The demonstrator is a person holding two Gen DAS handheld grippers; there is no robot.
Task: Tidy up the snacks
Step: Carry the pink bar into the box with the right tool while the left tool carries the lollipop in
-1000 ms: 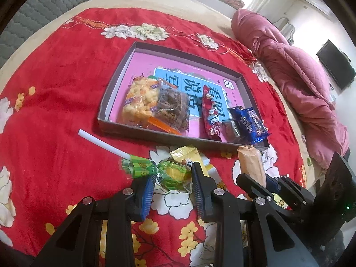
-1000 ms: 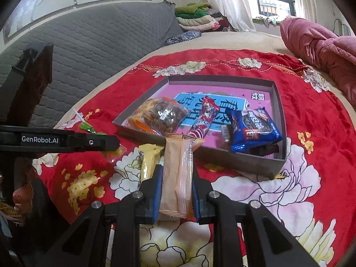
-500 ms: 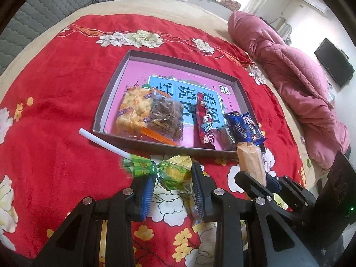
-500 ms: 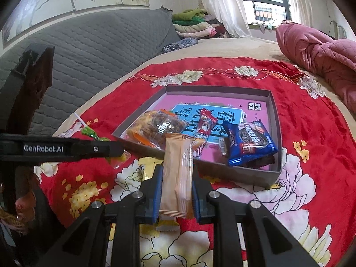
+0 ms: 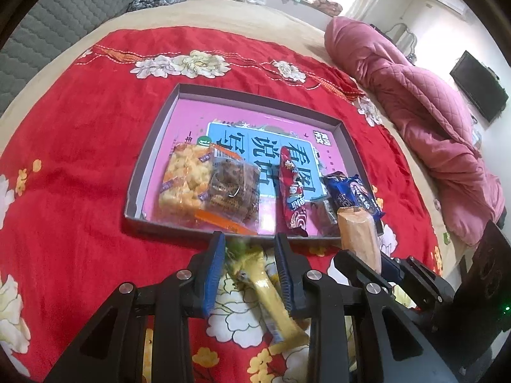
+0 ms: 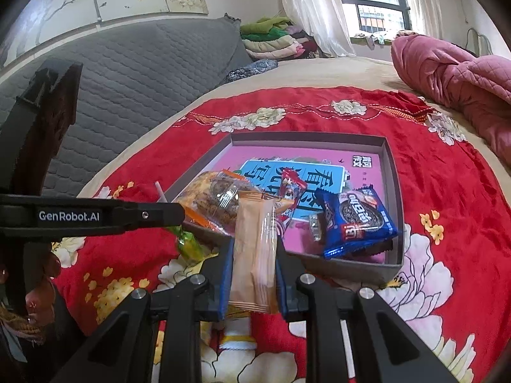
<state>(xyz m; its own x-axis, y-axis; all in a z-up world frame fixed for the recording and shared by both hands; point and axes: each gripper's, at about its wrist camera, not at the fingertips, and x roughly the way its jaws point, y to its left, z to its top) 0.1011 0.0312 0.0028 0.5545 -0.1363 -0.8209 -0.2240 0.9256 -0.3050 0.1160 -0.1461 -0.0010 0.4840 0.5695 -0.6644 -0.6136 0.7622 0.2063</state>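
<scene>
The bar (image 6: pixel 255 223), a tan sealed packet, stands upright at lower centre of the right wrist view, clamped at its sides by the right gripper (image 6: pixel 254 242). It is held clear of the cloth (image 6: pixel 447 191) and just short of the box's (image 6: pixel 392 191) near wall, probably so it can go over that wall. The open space for it seems to be the pink floor further in, since the blue pack (image 6: pixel 357 220), the red pack (image 6: pixel 291 188) and the clear bags (image 6: pixel 217 201) crowd the near edge. At the left of that view a green lollipop (image 6: pixel 190 245) hangs at the tip of the left gripper (image 5: pixel 249 255), its white stick pointing up behind the finger. In the left wrist view the lollipop is only a green blur between the fingertips at lower centre. The jaws stand apart on either side of it, and I cannot tell whether the pads press it. A yellow packet (image 5: pixel 271 293) lies on the cloth below that gripper, not yet boxed. The left view alone shows the packet's full length and the box from above, with the clear bags lying side by side. It shows the bar only as a stub at lower right. The right view alone shows the grip on the bar and the lollipop's stick.
</scene>
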